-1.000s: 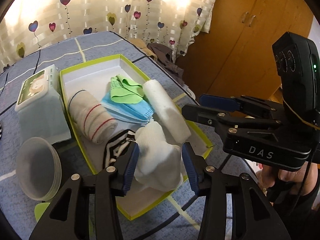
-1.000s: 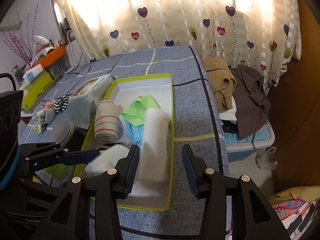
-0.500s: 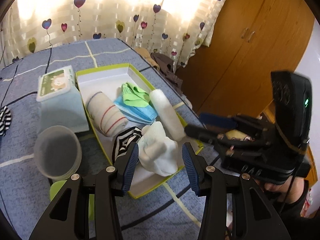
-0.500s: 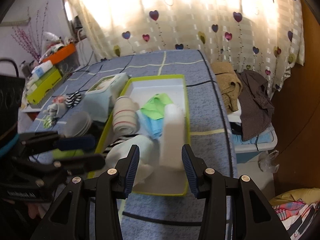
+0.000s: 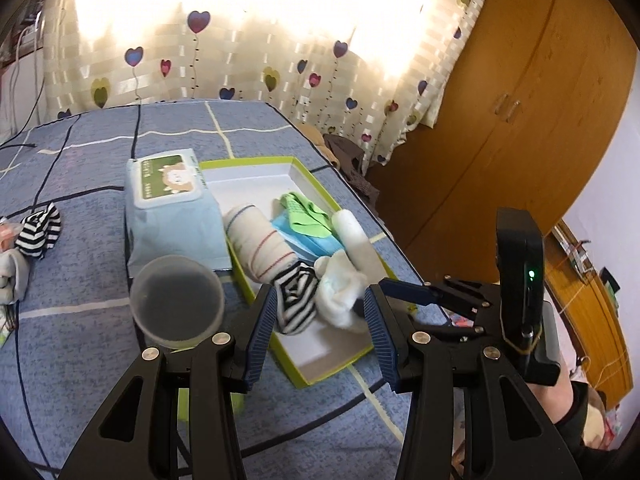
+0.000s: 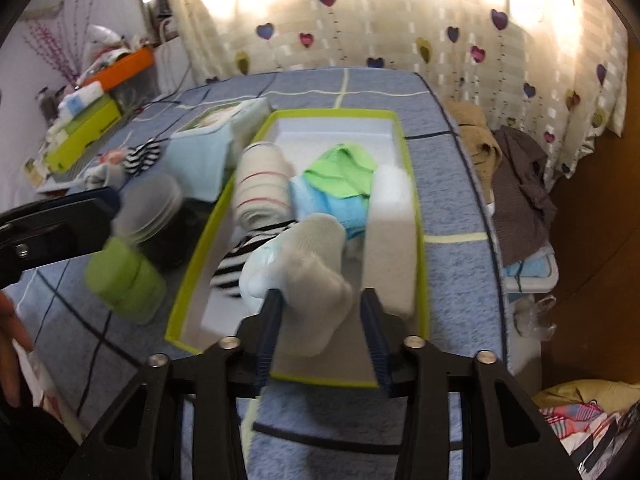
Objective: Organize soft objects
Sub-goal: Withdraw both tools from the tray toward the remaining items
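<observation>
The right tool (image 6: 322, 308) had just been closing around the white sock (image 6: 308, 276), pads not clearly pressing, at the near end of the green box (image 6: 412, 184). Soft, limp, best pinched mid-bundle. Left tool (image 5: 320, 320) hung released.

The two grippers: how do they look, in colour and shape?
Both are black frames with silver bolts and ribbed blue pads on the fingers. The left gripper and right gripper match. In the left view, the right one carries a black box with a green light.
</observation>
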Available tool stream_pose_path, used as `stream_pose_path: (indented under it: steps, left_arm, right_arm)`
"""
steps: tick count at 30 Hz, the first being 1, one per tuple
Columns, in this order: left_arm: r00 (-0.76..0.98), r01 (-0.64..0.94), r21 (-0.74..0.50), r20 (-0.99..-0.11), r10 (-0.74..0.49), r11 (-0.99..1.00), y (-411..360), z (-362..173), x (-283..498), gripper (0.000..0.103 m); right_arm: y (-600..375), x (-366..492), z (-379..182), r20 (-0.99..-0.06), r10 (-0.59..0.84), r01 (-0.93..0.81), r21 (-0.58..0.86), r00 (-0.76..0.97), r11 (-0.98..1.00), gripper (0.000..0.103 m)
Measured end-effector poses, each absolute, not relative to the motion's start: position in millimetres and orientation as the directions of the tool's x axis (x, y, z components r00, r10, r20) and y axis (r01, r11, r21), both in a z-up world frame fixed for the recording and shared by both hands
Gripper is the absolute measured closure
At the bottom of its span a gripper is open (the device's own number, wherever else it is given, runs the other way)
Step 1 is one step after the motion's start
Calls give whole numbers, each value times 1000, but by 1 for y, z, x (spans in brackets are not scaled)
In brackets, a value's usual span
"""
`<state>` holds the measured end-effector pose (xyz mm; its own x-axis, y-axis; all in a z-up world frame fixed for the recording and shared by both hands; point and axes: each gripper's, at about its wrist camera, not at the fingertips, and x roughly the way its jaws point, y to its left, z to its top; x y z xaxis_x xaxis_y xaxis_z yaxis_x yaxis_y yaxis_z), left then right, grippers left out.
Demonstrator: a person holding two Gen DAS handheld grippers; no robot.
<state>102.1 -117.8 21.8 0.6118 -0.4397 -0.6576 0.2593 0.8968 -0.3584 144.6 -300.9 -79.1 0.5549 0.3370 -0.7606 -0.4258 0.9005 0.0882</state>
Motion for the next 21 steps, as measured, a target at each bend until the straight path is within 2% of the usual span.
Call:
stream_pose_path:
  steps: [17,21]
  left_arm:
    - [678,181,-309,-649,-346,934,-89,32,88,56]
    - [685,174,-310,-644,-341,935,-82,34,82,56]
  right_arm:
    - [-291,143,-54,-719,360,-424,100,594,900,71]
    - [-288,131,-43,-705,359,-426,89,611,900,64]
